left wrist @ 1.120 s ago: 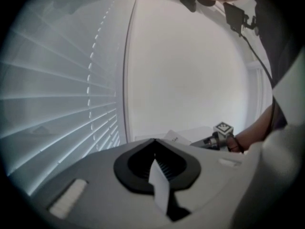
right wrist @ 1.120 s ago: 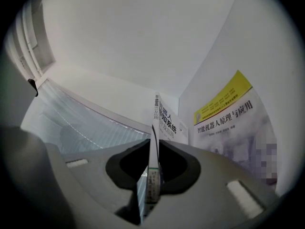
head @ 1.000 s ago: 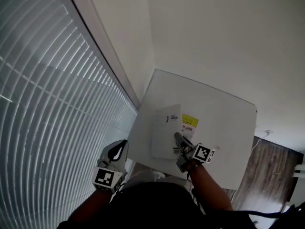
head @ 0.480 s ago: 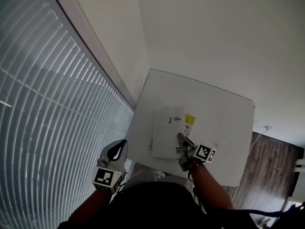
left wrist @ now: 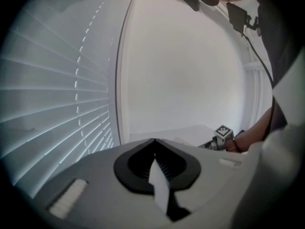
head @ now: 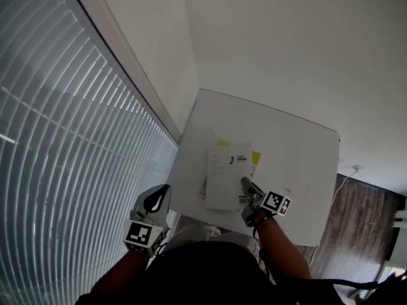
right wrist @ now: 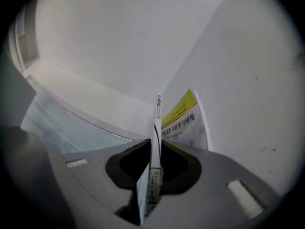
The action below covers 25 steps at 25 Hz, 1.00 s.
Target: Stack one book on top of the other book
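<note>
A white book (head: 227, 175) hangs over the white table (head: 292, 151), with my right gripper (head: 244, 184) shut on its near right edge. In the right gripper view this book (right wrist: 156, 123) stands edge-on between the jaws of the right gripper (right wrist: 155, 144). Under it lies a yellow-covered book (head: 255, 158), mostly hidden, with only yellow strips showing at its right and far edges. The yellow book (right wrist: 183, 120) lies flat on the table just right of the held one. My left gripper (head: 156, 200) hangs shut and empty off the table's near left corner, its jaws (left wrist: 155, 161) pressed together.
Window blinds (head: 63, 138) fill the left side, and a white wall stands behind the table. Wooden floor (head: 356, 234) and a cable show past the table's right edge. The right half of the tabletop (right wrist: 248, 80) is bare.
The right gripper has carried the white book to the right and lower, so it now covers most of the yellow book. The left gripper has stayed put.
</note>
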Available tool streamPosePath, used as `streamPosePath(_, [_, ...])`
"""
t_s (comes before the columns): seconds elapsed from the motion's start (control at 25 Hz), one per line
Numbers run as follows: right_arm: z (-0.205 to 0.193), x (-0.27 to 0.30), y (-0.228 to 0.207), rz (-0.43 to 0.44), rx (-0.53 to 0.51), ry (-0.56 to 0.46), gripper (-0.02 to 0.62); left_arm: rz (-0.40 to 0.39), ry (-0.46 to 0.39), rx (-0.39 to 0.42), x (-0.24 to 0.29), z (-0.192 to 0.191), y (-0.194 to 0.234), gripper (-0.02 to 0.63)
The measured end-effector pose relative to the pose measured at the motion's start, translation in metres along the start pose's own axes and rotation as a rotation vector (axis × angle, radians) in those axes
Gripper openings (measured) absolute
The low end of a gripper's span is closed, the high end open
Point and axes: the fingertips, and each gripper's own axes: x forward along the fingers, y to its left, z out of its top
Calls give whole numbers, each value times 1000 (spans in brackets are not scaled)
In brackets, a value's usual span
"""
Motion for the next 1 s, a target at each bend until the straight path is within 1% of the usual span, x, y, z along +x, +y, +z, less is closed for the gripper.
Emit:
streamPosePath(0.08, [0,0,-4,-21,-21,7,58,-2,3,-1,0,-3,1,3])
streamPosePath(0.2, [0,0,-8,-40,-43,17,89,-7,2,1,2,-6,-1,3])
streamPosePath(0.28, [-1,1,-9,-44,-45,17,95,-10,3,3,4,-8,-2,3])
streamPosePath(0.4, [-1,0,-5,-60,-71,25,171,-8,5,6,2,-7,-3,3])
streamPosePath(0.48, [1,-2,-2,-76,-86,36,210,-6,7,6,-1,-2,-6,3])
streamPosePath(0.56, [2,-2,-8,-106,-106,38,279,-8,7,8,1,-4,-6,3])
streamPosePath(0.72, [8,-4,-20,-140,-140,18,282,-16,3,7,6,-10,-6,3])
streamPosePath(0.8, [11,-11,-17,-152,-131,15,284,-17,5,11,2,-3,-9,3])
streamPosePath(0.84, [12,-15,-16,-158,-124,13,308,-17,7,12,0,0,-11,3])
streamPosePath(0.88, [13,-17,-17,-163,-118,10,311,-19,7,12,0,1,-12,3])
streamPosePath(1.0, [15,-17,-25,-155,-115,-10,310,-30,-3,10,10,-7,-11,3])
